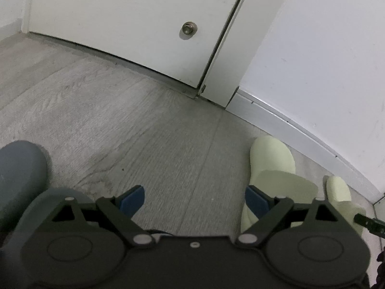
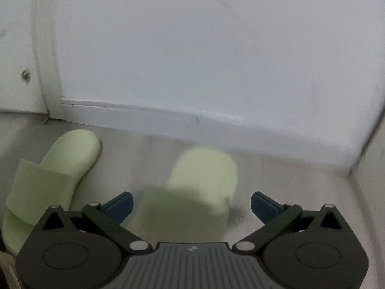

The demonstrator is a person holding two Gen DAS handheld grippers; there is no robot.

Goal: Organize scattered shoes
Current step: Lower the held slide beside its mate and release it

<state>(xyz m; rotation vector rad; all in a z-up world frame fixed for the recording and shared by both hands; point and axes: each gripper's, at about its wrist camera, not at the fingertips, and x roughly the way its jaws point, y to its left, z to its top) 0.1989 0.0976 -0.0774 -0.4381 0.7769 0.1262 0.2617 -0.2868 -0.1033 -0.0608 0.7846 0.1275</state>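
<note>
While its jaws gape empty, right gripper [image 2: 191, 206] faces green slipper [image 2: 202, 187], toe toward twelve o'clock.

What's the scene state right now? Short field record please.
left gripper: open, over bare floor
right gripper: open, blurred green slipper between its fingers, contact unclear
second green slipper: on floor near the door frame, toe toward baseboard
grey shoe: far left, partly hidden
door: shut
</note>
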